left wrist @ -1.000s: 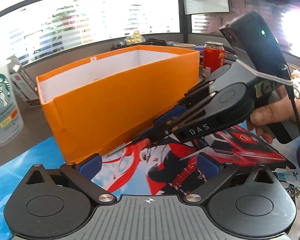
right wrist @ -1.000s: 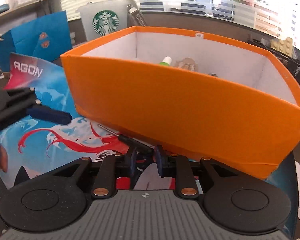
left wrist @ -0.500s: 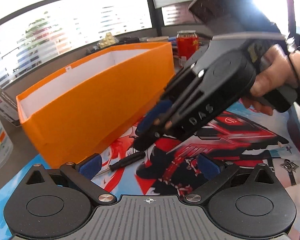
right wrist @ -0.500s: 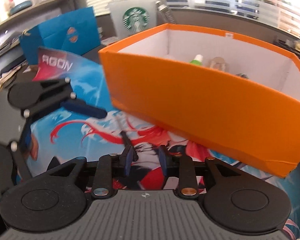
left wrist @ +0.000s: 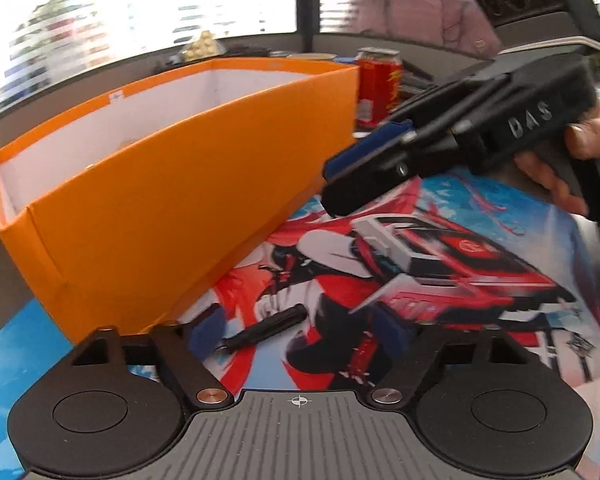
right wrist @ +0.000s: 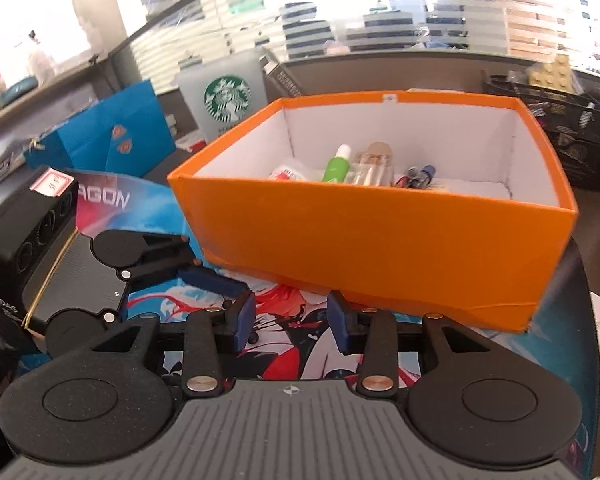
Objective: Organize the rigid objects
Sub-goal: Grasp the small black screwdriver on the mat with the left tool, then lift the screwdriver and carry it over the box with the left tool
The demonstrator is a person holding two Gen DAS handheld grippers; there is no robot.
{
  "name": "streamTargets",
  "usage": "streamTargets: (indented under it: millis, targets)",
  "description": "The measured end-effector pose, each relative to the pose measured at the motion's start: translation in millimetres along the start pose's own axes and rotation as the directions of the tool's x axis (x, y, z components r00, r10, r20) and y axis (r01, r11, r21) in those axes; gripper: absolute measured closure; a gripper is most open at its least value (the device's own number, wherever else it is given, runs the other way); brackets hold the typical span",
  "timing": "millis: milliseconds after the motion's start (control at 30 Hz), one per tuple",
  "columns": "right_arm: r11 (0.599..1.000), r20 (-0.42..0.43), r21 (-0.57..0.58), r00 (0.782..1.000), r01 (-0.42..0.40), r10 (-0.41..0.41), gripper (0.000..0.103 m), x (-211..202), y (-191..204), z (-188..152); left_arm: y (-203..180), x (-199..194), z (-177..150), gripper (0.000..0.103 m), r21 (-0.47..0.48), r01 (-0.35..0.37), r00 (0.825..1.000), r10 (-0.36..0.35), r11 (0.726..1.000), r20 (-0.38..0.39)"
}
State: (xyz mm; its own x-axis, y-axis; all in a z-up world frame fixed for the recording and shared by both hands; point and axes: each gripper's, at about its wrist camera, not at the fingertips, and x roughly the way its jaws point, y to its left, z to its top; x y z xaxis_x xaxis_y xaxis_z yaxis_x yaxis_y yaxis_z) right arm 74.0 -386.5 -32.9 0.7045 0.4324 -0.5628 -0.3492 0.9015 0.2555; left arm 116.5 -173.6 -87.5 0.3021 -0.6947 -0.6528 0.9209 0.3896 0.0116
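Observation:
A small black screwdriver lies on the printed mat, just in front of my open left gripper, near its left finger. The orange box stands to the left of it. My right gripper hangs above the mat at the right, raised off it; in its own view its jaws stand open and empty. The orange box holds a green bottle, a clear bottle and other small items.
A red can stands behind the box. A Starbucks cup and a blue paper bag stand at the back left. A black crate is at the back right.
My right gripper let go of the screwdriver, opened and rose away from the mat. The screwdriver now lies on the mat in front of my left gripper.

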Motion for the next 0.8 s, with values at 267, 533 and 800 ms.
streamTargets:
  millis: [267,533,800]
  targets:
    - [1.0,0.043,0.027,0.999,-0.006,0.005,0.06,-10,-2,4,-13,-8,-3,0.079,0.053,0.025,1.0,-0.026,0.998,0.005]
    - [0.999,0.079,0.041,0.997,-0.005,0.002,0.06,-21,0,5,-37,-5,3,0.096,0.012,-0.085,0.996,0.085,0.996,-0.027]
    - [0.998,0.136,0.059,0.991,-0.014,0.006,0.06,-40,3,3,-46,-24,8,0.097,-0.06,-0.109,0.993,0.112,0.992,0.046]
